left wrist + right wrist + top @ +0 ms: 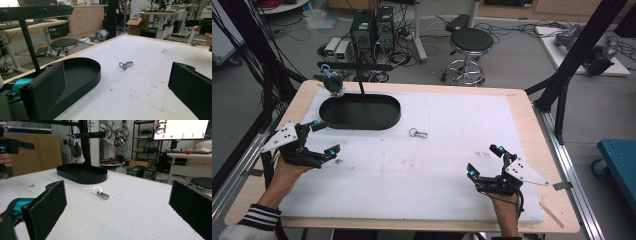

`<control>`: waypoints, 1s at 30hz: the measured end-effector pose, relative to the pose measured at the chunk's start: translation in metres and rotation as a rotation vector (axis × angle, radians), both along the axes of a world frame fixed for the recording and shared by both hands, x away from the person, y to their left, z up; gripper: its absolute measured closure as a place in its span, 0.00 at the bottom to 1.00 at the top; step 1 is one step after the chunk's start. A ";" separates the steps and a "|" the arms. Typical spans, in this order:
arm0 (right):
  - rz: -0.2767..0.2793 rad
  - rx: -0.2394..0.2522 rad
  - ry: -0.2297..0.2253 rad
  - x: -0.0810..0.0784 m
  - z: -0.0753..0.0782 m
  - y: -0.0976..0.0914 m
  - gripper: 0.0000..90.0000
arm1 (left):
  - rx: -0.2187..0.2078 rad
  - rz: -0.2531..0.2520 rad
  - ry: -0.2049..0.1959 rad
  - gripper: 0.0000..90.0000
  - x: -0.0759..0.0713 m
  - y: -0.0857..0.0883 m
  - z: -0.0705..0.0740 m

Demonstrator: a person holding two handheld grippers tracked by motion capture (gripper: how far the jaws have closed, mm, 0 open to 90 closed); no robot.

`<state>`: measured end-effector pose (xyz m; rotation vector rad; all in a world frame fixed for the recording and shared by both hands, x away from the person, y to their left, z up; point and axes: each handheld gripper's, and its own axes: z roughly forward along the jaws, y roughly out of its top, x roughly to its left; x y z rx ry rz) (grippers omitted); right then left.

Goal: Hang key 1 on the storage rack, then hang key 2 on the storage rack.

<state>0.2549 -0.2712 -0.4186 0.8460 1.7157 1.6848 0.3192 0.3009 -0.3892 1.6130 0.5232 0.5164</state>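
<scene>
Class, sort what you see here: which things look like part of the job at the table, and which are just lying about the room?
Likely the job:
keyring clip
black oval tray
stand
hanging plush toy

Lying about:
stool
computer boxes

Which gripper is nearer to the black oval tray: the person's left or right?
Left. The left gripper sits just beside the tray at its near left end; the right gripper is far off across the white mat, near the table's front right.

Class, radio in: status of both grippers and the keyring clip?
Left gripper open, right gripper open. Keyring clip flat on mat, untouched. Nothing between.
</scene>
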 end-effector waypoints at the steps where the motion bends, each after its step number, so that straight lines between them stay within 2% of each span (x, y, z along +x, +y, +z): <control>1: -0.002 0.002 0.003 0.000 0.000 0.000 0.01 | 0.002 0.001 -0.002 0.02 0.000 0.000 0.000; 13: 0.007 -0.004 -0.007 0.000 0.000 0.000 0.01 | 0.000 0.013 0.004 0.02 0.000 0.001 0.000; 22: 0.001 0.001 -0.009 -0.001 -0.001 -0.002 0.01 | 0.011 0.002 0.003 0.02 0.000 -0.002 0.002; 30: -0.011 0.001 -0.016 -0.001 -0.003 -0.004 0.01 | 0.021 -0.016 0.011 0.02 0.005 -0.008 0.010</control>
